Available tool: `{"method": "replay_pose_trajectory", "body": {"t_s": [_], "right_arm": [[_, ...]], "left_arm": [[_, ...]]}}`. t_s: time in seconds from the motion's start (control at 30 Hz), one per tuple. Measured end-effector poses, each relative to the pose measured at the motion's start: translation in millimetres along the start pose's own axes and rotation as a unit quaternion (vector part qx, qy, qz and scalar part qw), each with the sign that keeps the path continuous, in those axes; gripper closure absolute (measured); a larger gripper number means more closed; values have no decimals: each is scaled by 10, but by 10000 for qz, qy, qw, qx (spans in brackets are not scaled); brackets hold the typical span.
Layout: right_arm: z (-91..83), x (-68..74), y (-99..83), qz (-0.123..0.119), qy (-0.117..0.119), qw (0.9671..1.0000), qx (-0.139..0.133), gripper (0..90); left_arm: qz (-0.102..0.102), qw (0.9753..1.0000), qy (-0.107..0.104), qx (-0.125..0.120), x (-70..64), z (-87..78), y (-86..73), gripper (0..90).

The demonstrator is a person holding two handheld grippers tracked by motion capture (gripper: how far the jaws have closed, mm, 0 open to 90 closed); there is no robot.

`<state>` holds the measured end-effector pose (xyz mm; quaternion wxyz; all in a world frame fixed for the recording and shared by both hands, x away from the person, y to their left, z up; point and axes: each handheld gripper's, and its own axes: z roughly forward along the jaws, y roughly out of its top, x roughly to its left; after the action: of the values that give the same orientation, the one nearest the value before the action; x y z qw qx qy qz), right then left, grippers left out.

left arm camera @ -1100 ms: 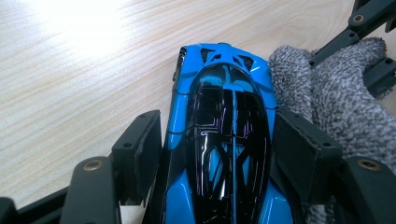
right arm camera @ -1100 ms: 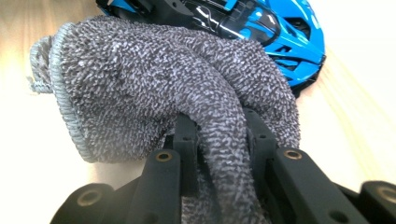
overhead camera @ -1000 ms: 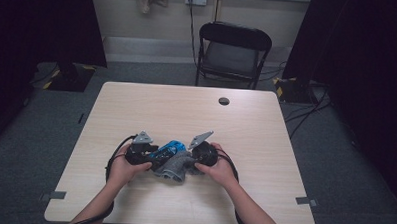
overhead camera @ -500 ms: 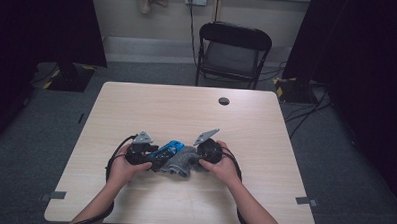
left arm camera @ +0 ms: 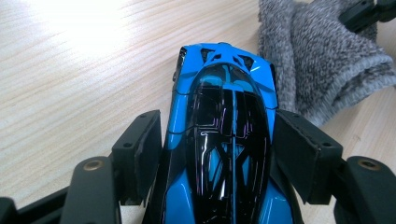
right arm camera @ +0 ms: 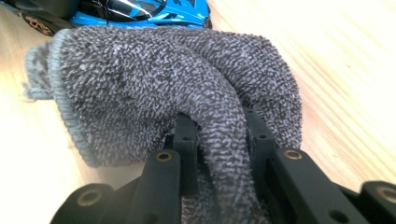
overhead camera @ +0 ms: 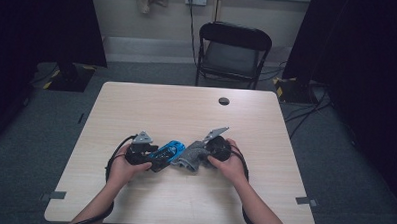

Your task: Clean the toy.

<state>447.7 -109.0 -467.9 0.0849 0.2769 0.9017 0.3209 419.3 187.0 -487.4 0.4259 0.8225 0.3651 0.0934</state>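
Observation:
A blue and black toy car (left arm camera: pixel 224 135) lies on the wooden table (overhead camera: pixel 186 111), and my left gripper (left arm camera: pixel 217 154) is shut on its sides. In the high view the car (overhead camera: pixel 167 151) sits just left of a grey knitted cloth (overhead camera: pixel 192 156). My right gripper (right arm camera: pixel 219 140) is shut on a fold of that cloth (right arm camera: pixel 154 84), which bunches up ahead of the jaws. The car's nose (right arm camera: pixel 140 11) shows behind the cloth in the right gripper view. The cloth (left arm camera: pixel 317 56) touches the car's front right side.
A small dark round cap (overhead camera: pixel 224 101) sits toward the far edge of the table. A black folding chair (overhead camera: pixel 231 53) stands beyond the table. Cables trail from both grippers over the near half of the tabletop.
The right gripper has shifted slightly right and up with the cloth, lifting its grey plate. The left gripper and the car have stayed about where they were.

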Motion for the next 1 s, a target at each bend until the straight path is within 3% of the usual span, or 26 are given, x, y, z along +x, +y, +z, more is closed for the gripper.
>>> {"method": "replay_pose_trajectory", "body": {"t_s": [0.27, 0.47, 0.57, 0.7, 0.77, 1.0], "right_arm": [[-170, -42, -51, -49, 106, 9999, -108, 720], [-234, 20, -22, -236, 456, 9983, -268, 720], [-226, 107, -37, -485, 627, 9967, -178, 720], [-162, 277, -41, -758, 987, 9922, -115, 720], [-103, 387, -5, -975, 1014, 9901, 6, 720], [139, 684, 196, -1321, 1245, 9832, 170, 720]], "left_arm": [[-16, 10000, -25, 6, 3, 18, 13, 337], [-7, 10000, -41, 21, 9, 20, 17, 337], [-21, 10000, -48, 23, 12, 26, 20, 337], [-34, 10000, -36, 1, 6, 40, 27, 337], [-37, 10000, -25, -4, 2, 50, 33, 336], [-84, 10000, -33, -9, 5, 68, 41, 335]]}}
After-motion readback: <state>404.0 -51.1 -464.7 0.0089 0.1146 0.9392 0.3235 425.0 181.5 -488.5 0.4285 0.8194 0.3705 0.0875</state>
